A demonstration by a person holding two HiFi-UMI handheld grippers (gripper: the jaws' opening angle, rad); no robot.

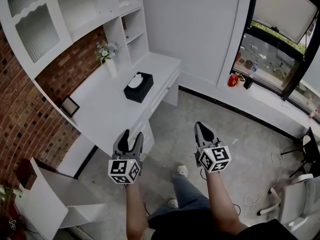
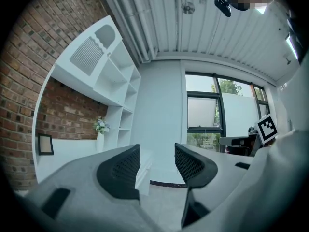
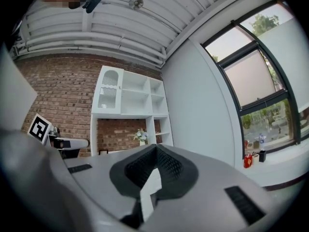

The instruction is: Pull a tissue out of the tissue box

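Up in the left-centre of the head view, on the white surface (image 1: 107, 115), there's the black tissue box (image 1: 140, 91), with a white tissue (image 1: 135, 80) poking up out of its top slot. That's where the task's thing sits right now: in the box, standing proud of the opening.

Down at the bottom of the frame, both tongs are held over the floor, well apart from the box. The left tongs (image 1: 132, 135) are released; its own view shows the two dark pads spread wide with nothing between them, only the edge of the surface and the far wall beyond. The right tongs (image 1: 202, 130) are clenched, tips meeting in a point in the right gripper view, and they pinch nothing that I can see.

So how far along are we? No loose tissue shows anywhere, not in either tongs, not on the surface, not on the floor in view. A sheet peeking from the slot fits a box waiting for its pull, and equally one that has given up a sheet and offered the following one. These pictures don't settle which.
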